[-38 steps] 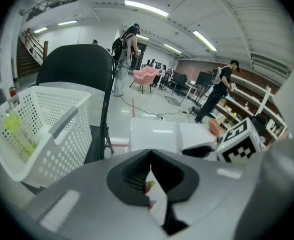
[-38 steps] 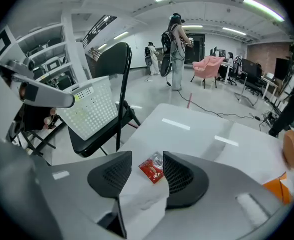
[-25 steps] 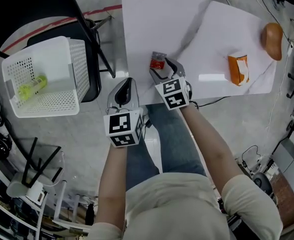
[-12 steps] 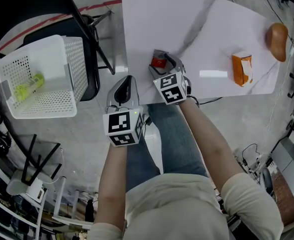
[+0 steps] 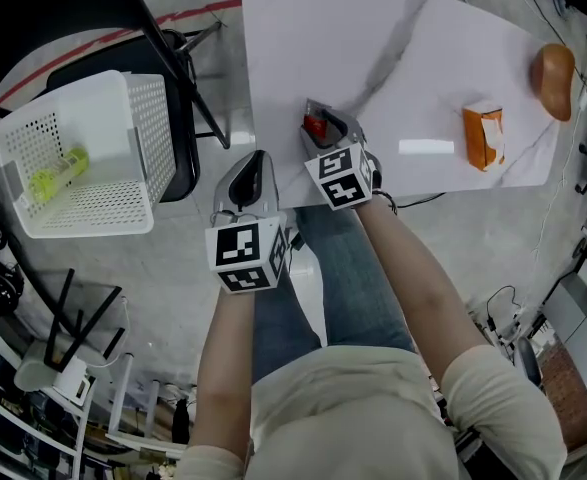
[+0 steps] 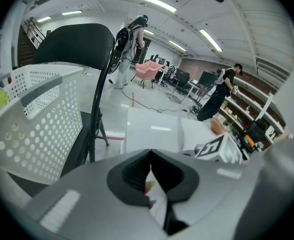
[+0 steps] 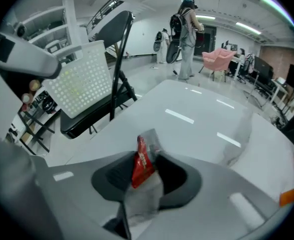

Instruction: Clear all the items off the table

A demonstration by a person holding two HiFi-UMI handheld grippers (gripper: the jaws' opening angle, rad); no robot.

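A red and silver snack packet (image 5: 314, 124) stands near the front edge of the white marble table (image 5: 423, 58). My right gripper (image 5: 322, 129) is down on it. Its jaws have just been closing, and the packet (image 7: 141, 165) is pinched upright between the pads. My left gripper (image 5: 252, 169) hangs off the table's front left corner, over the floor. In the left gripper view its jaws (image 6: 150, 153) meet with nothing between them. An orange carton (image 5: 480, 138) lies toward the table's right side, with a brown rounded object (image 5: 553, 80) at the far right edge.
A white perforated basket (image 5: 145, 103) sits on a black folding chair (image 5: 93, 8) left of the table and holds a yellow-green item (image 5: 55, 178). The same basket (image 6: 31, 119) fills the left of the left gripper view. People stand far off in the room.
My right gripper sank a little onto the packet and its jaws narrowed round it, squeezing the packet upright. The left gripper has stayed where it was.
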